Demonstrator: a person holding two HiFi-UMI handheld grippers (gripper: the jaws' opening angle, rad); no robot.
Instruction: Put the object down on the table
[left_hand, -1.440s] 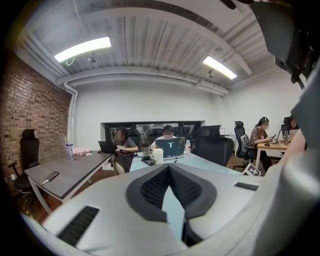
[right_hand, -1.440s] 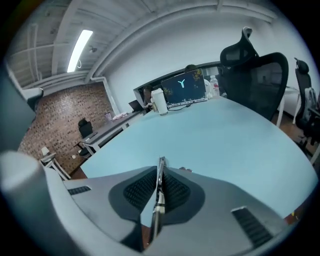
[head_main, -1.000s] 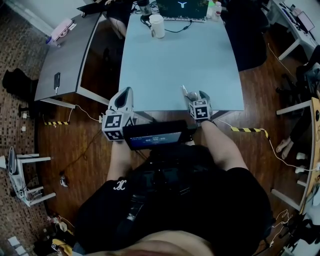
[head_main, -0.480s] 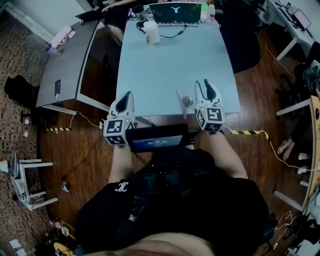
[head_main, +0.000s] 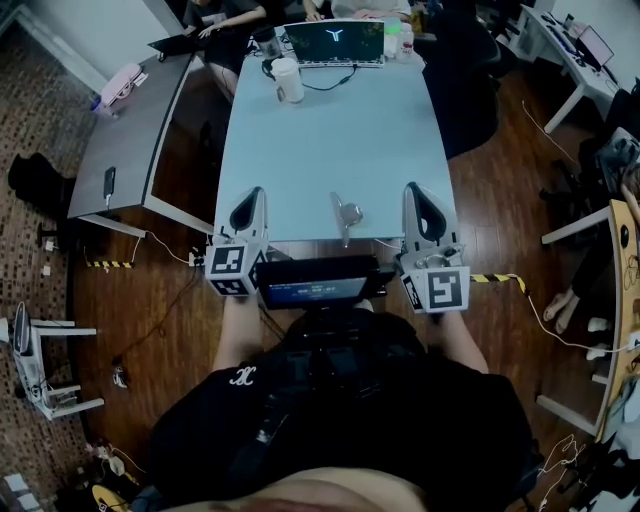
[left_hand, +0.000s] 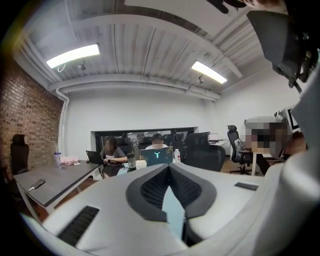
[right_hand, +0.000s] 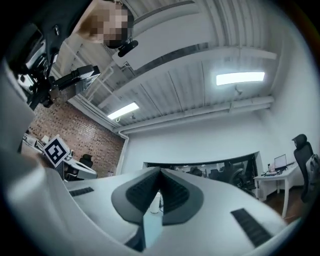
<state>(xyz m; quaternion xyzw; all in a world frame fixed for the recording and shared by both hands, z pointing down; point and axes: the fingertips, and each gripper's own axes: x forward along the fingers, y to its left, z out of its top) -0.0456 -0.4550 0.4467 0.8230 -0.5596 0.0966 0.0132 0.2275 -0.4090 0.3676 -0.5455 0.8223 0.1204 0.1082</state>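
Note:
A small shiny metal utensil (head_main: 346, 213), with a round bowl and a short handle, lies by itself on the pale blue table (head_main: 330, 130) near its front edge. My right gripper (head_main: 421, 196) hovers at the table's front right corner, well right of the utensil, jaws shut and holding nothing. In the right gripper view the jaws (right_hand: 160, 172) meet at their tips. My left gripper (head_main: 248, 203) is at the front left corner, also shut and holding nothing, its tips together in the left gripper view (left_hand: 168, 169).
At the table's far end stand an open laptop (head_main: 335, 42), a white cup (head_main: 288, 80) and a dark tumbler (head_main: 266, 42). A grey desk (head_main: 130, 130) with a phone (head_main: 108, 180) stands to the left. A dark screen (head_main: 317, 282) sits between the grippers. People sit at the far end.
The right gripper has drawn back to the right, away from the utensil, and its jaws have shut on nothing. The utensil stays on the table. The left gripper has barely moved.

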